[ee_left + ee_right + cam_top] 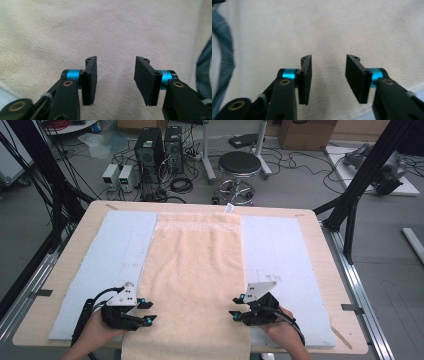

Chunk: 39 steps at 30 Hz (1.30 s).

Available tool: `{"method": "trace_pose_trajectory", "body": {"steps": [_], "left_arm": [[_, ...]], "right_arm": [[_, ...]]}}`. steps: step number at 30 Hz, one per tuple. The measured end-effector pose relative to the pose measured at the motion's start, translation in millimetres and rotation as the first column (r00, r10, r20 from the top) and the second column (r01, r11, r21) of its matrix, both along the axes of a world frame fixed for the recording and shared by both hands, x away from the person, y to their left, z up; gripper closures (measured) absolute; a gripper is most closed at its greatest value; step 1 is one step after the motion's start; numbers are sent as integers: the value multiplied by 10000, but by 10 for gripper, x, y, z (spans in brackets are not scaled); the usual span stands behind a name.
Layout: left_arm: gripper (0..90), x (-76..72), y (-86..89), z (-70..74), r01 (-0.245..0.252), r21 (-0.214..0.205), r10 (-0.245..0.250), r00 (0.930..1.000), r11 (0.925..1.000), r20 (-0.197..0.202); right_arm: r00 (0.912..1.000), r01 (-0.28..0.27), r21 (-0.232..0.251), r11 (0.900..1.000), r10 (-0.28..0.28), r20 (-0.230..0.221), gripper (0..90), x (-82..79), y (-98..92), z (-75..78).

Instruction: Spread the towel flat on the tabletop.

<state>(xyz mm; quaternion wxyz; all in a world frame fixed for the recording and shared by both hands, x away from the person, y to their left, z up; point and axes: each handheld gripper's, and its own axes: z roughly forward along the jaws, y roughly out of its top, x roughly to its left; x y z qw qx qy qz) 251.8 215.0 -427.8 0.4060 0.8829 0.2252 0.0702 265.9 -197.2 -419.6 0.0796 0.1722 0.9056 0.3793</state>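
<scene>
A long cream towel (195, 270) lies flat down the middle of the table, its near end hanging over the front edge. My left gripper (148, 312) sits at the towel's left edge near the front, jaws pointing inward over the cloth. My right gripper (234, 306) mirrors it at the towel's right edge. In the left gripper view the left gripper (115, 80) stands open above the towel (105, 30) with nothing between the pads. In the right gripper view the right gripper (328, 78) is likewise open over the towel (332, 27), its pads apart and bare.
A pale blue mat (120, 255) covers the wooden table (320, 235) under the towel. A white tag (229, 208) shows at the towel's far end. A stool (239, 167), computers (149, 147) and cables stand on the floor behind. Black frame posts (360, 180) flank the table.
</scene>
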Motion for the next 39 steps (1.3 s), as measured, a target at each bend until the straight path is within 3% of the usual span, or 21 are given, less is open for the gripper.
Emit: {"method": "trace_pose_trajectory", "body": {"steps": [6,13,17,23,26,28,31,39], "left_arm": [[436,166,-7,14,-709,-165,708,9975,9973,-68],[306,316,-17,47,-1303,-391,1303,9915,9907,-34],[257,406,7,56,-1655,-467,1651,9862,9851,-107],[207,550,78,82,-2302,-782,2283,9731,9700,-323],[186,632,101,130,-2477,-662,2468,9688,9666,-218],[177,678,127,170,-2647,-892,2649,9642,9602,-98],[148,754,158,227,-2885,-866,2896,9572,9535,-5],[96,921,165,375,-3124,-837,3146,9491,9462,134]], "right_arm": [[9966,820,299,9962,-822,68,421,148,-36,15],[9911,1319,516,9899,-1326,100,317,300,-94,88],[9876,1540,577,9864,-1554,216,284,414,-107,142],[9819,1835,898,9789,-1868,308,254,572,-128,245],[9793,1945,1063,9751,-1993,363,246,645,-132,292],[9786,1949,1090,9747,-2007,451,247,705,-138,326],[9774,2034,1188,9719,-2088,345,246,797,-141,369],[9748,2095,898,9737,-2152,591,211,1003,-33,493]]}}
